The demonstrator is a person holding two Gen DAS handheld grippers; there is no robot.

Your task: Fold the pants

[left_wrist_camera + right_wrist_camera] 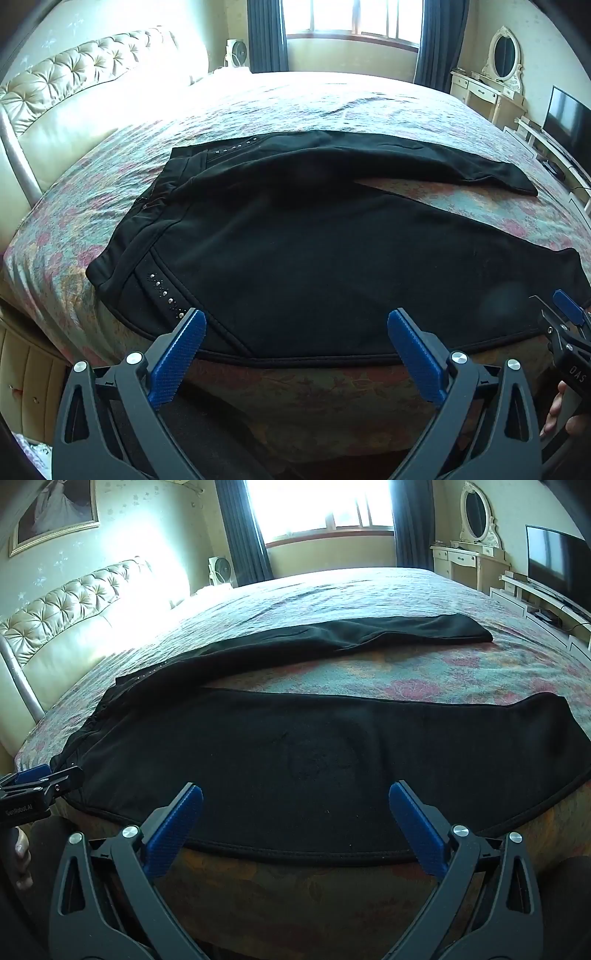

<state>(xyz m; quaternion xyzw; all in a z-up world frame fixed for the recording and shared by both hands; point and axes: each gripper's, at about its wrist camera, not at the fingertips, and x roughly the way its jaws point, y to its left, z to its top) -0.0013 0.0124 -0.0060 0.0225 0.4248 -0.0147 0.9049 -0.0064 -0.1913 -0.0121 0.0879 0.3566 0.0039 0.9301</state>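
Observation:
Black pants lie flat on the bed, waist at the left with rows of silver studs, both legs spread apart to the right. The near leg runs along the bed's front edge; the far leg lies behind it. My left gripper is open and empty, just in front of the near hem by the waist. My right gripper is open and empty, in front of the near leg's middle. The right gripper also shows in the left wrist view; the left gripper shows in the right wrist view.
The bed has a floral cover and a tufted cream headboard at the left. A window with dark curtains is behind. A dressing table with mirror and a TV stand at the right.

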